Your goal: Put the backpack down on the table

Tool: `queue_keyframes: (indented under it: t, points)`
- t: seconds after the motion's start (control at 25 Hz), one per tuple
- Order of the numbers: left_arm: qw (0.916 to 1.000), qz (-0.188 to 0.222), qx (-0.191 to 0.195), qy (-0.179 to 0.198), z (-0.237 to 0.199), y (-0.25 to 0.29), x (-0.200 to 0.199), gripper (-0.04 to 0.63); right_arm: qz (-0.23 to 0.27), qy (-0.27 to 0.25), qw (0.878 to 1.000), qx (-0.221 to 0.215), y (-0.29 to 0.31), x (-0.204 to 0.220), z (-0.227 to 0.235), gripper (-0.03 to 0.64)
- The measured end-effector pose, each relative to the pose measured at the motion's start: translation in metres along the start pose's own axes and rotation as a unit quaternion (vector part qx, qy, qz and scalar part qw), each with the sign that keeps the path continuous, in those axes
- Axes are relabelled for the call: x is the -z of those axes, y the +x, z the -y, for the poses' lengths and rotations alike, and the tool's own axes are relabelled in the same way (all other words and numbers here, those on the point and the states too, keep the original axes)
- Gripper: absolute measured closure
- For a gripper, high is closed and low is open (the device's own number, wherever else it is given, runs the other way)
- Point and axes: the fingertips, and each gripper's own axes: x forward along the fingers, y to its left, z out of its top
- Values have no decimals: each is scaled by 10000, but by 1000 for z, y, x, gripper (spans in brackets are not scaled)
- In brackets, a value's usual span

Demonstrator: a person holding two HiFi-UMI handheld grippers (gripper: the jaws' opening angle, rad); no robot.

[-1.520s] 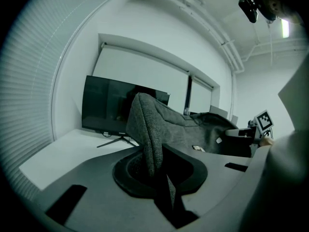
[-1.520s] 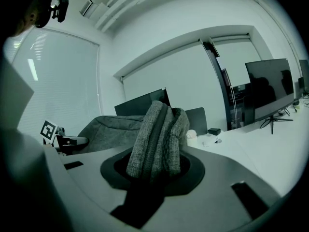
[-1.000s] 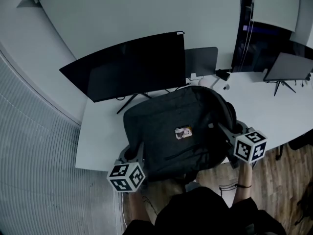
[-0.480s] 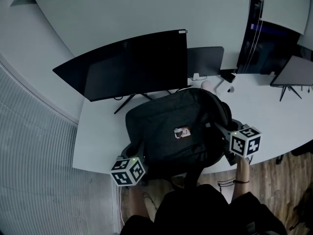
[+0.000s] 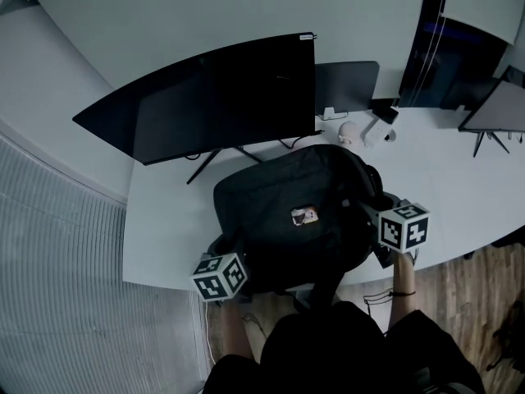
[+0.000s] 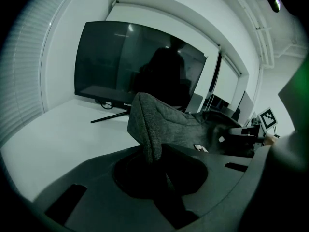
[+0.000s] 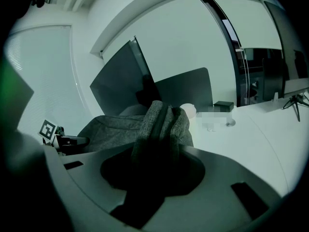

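Note:
A dark grey backpack with a small label on its face lies over the near part of the white table, between my two grippers. My left gripper is shut on the backpack's lower left corner; in the left gripper view a fold of grey fabric runs down into the jaws. At the pack's right side, by its top end, my right gripper is shut on a thick bunch of the backpack's fabric. Whether the pack rests fully on the table I cannot tell.
A large curved monitor stands on the table just behind the backpack, with a smaller screen to its right. Small white items lie near the pack's top end. Another screen on a stand is at the far right. The table's near edge is by my left gripper.
Both grippers and the backpack have come down toward the table and a little away from me. The grips on the pack are unchanged.

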Motion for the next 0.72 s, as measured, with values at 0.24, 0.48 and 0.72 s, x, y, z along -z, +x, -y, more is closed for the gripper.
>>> queue_keyframes:
  t: [0.24, 0.48, 0.72]
  points:
    - [9995, -308, -26, 4, -7, 15, 7, 546, -267, 154, 9995, 81, 15, 13, 9, 508]
    - [9980, -625, -66, 61, -13, 32, 14, 545, -600, 278, 9976, 225, 29, 28, 19, 507]
    - [9964, -831, -141, 97, -17, 43, 21, 536, -944, 275, 9942, 428, 37, 39, 29, 506]
